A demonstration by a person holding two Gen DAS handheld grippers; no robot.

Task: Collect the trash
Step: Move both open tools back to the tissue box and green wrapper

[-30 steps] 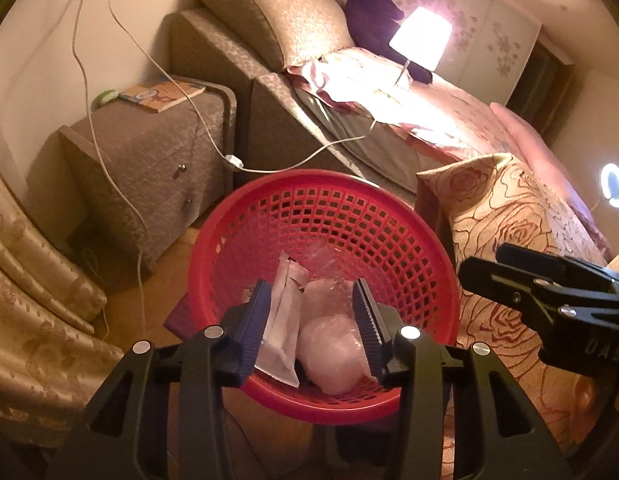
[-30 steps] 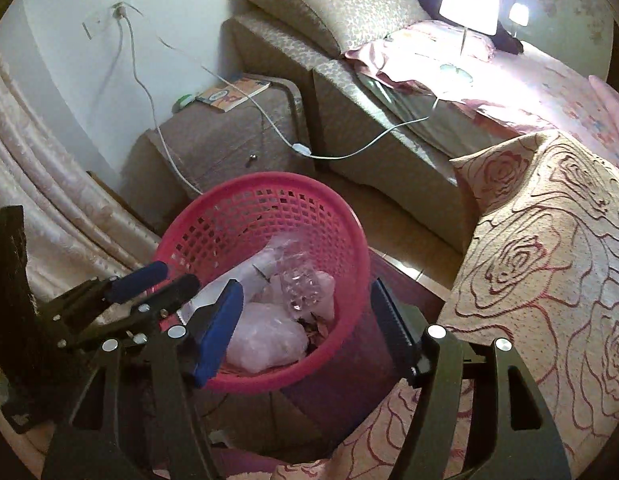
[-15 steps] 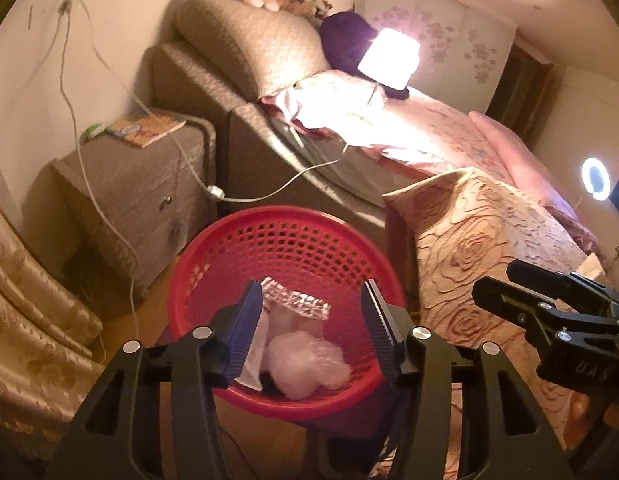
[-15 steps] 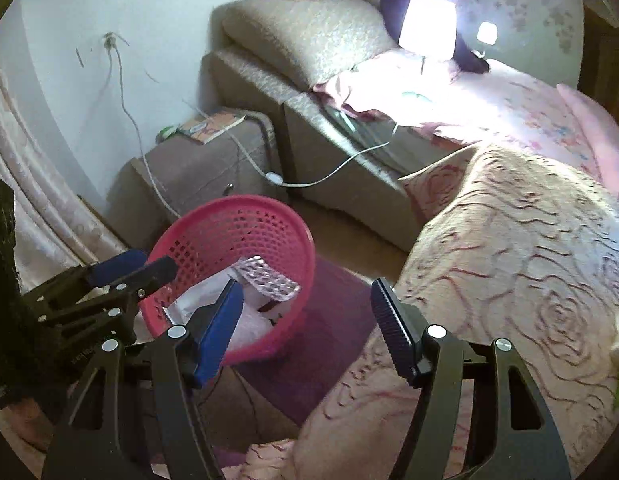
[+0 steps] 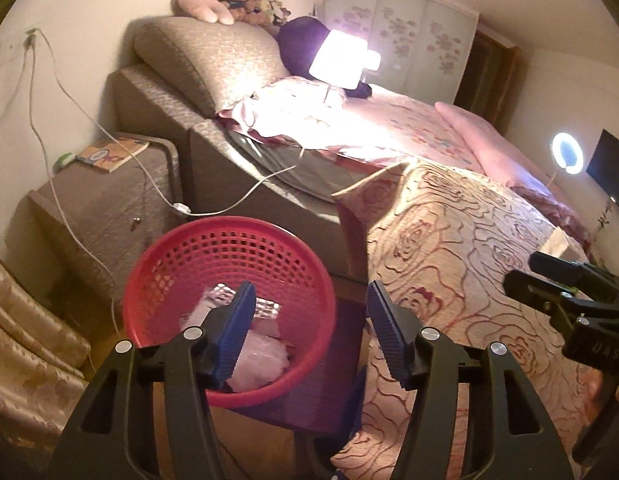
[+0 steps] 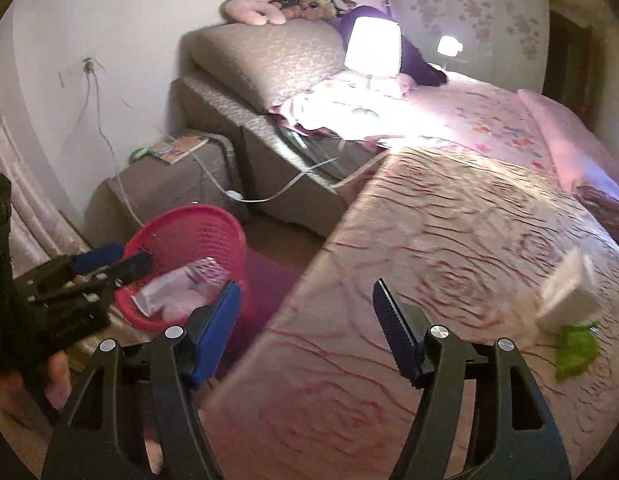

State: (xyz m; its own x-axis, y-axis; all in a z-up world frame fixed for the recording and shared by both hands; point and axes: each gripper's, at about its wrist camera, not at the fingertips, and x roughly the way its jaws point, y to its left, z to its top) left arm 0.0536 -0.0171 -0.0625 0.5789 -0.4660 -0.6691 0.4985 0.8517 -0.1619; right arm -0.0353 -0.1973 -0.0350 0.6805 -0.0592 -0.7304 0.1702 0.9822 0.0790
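Above the bed edge, the left gripper (image 5: 309,312) and the right gripper (image 6: 305,308) both hover released, empty. One red basket (image 5: 313,276) on the floor holds several wrappers (image 5: 261,356).

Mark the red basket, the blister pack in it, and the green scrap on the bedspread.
red basket (image 5: 229,236): left wrist view, far inner wall.
blister pack (image 5: 265,307): left wrist view, right end.
green scrap (image 6: 575,350): right wrist view, its middle.
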